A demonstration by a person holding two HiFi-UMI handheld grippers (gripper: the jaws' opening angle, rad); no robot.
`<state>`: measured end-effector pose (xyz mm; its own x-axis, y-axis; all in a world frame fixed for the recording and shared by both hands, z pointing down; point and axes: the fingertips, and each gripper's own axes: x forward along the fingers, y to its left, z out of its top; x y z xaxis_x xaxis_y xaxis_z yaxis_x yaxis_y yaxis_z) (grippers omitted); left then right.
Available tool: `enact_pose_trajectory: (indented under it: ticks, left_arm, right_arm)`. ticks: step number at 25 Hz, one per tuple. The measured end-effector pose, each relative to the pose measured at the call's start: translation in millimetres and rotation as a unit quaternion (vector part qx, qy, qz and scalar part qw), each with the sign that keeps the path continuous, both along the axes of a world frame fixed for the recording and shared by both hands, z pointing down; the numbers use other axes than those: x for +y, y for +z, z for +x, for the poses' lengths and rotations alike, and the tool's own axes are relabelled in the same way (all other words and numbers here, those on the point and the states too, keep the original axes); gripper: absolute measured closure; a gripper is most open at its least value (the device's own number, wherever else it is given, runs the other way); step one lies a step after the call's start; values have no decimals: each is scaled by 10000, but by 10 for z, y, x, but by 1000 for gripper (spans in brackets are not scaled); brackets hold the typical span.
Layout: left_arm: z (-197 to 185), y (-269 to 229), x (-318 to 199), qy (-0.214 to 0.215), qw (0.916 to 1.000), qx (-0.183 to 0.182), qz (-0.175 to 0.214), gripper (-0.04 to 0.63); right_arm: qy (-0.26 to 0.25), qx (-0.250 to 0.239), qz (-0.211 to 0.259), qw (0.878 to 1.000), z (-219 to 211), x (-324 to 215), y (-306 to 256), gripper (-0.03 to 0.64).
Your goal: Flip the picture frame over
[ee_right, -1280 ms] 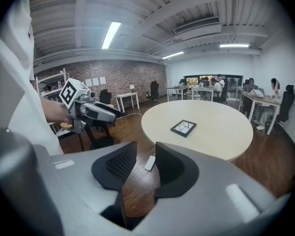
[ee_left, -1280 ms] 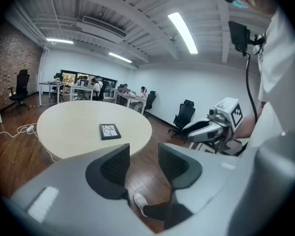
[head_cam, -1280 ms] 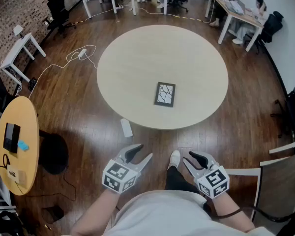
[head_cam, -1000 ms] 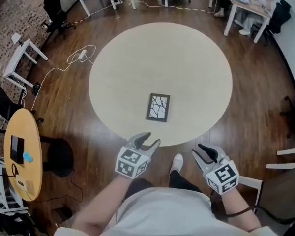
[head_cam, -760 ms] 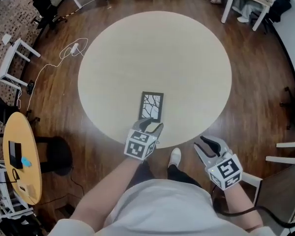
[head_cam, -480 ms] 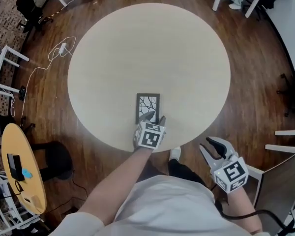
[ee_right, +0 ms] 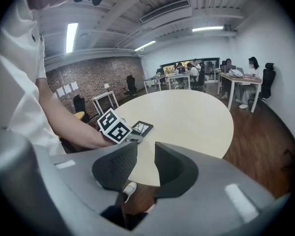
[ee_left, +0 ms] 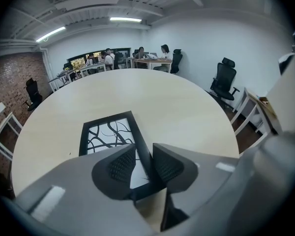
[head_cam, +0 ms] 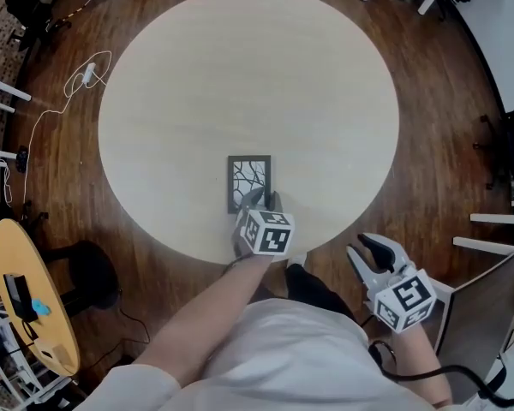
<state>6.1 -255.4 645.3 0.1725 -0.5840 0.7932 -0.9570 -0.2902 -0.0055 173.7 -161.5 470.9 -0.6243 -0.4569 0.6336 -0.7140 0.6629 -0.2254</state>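
The black picture frame (head_cam: 248, 178) lies flat, picture side up, near the front of the round beige table (head_cam: 240, 58). My left gripper (head_cam: 259, 199) is down at the frame's near right corner. In the left gripper view the frame (ee_left: 108, 132) runs away from me and its right rail passes between the jaws of my left gripper (ee_left: 143, 151), which are closing. A strip of white picture still shows beside the left pad. My right gripper (head_cam: 368, 248) hangs off the table over the floor, open and empty, and from it (ee_right: 145, 156) I see the frame (ee_right: 141, 128).
A small yellow round table (head_cam: 26, 298) with a few items stands at the lower left. A white desk (head_cam: 0, 92) and a coiled cable (head_cam: 77, 80) are on the wood floor at left. White chair frames (head_cam: 497, 229) stand at right.
My left gripper went forward and down from over the floor to the frame's near edge, and its jaws narrowed around the right rail. The right gripper stayed off the table.
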Motion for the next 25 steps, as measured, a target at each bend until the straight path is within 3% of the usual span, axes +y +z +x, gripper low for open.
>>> enact_pose_trajectory:
  ticks: [6,12,18,21,23,25]
  left_arm:
    - [8,-1,4,-368,9981,460,-204,518]
    - [5,-60,6,-339,9966,726,-215,531]
    - [47,-382,-16,-245,9863,1630,-68,531]
    - [194,-626,-34,-203,9688,2469,-6,531]
    - [297,-771,-49,-206,9460,3234,-35,531]
    - [361,-873,-63,-226,9162,3999,-88,531]
  right_arm:
    - [-99,10,-35,9999,-64,-19,24,505]
    - [-155,44,-8,9999,-61,-79,12,505]
    - [-213,69,29,9997,-173,-94,12,506]
    - [-241,99,37,9997,-208,-98,-10,506]
    - [-252,136,46,9996,-238,-101,-33,506]
    - [-259,177,53,9995,-277,-96,-51,506]
